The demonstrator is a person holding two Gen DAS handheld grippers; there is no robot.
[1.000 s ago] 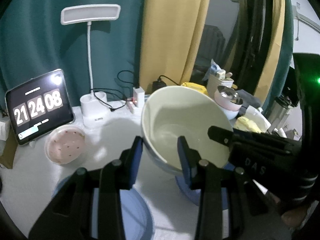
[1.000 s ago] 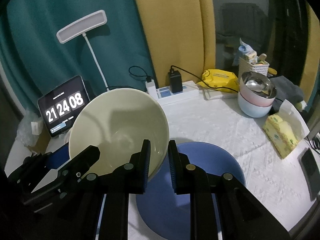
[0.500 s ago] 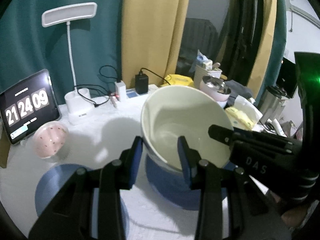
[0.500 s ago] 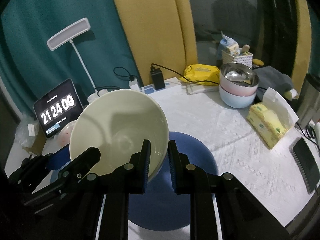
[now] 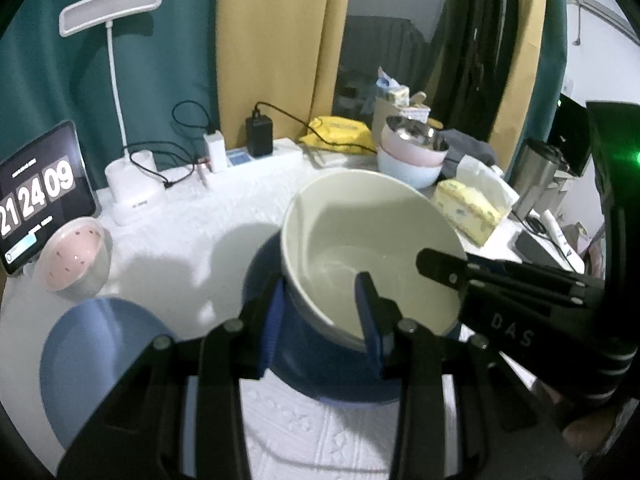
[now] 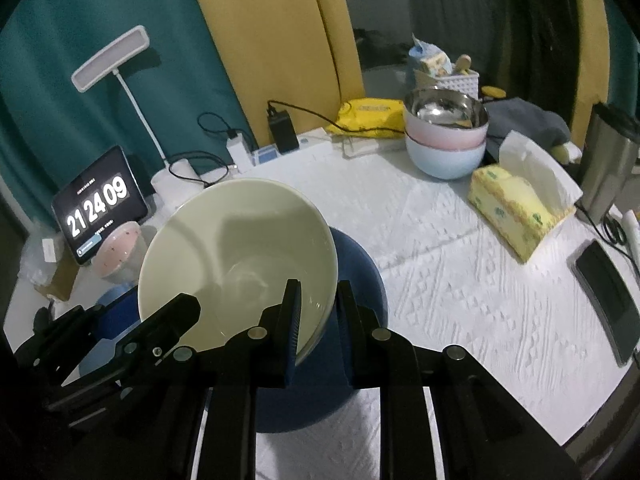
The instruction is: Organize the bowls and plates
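Both grippers clamp one cream bowl [image 6: 236, 256] above the dark blue plate [image 6: 360, 264].
Left gripper [image 5: 320, 320] and right gripper [image 6: 316, 320] each pinch its rim at frame centre.

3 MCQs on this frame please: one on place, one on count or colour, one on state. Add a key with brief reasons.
1. The cream bowl is above:
A. a dark blue plate
B. the tissue pack
C. the tablet

2. Bowls in the far stack:
A. one
B. three
C. five

3. The right gripper is:
A. open, away from everything
B. shut on the cream bowl's rim
C. holding a phone

Key: 1 A, the blue plate shows beneath and beside the bowl in both views. 2 B, a steel bowl sits in a pink one, which sits in a pale blue one. 3 B, one finger is inside the rim and one outside; the left gripper grips the bowl likewise.
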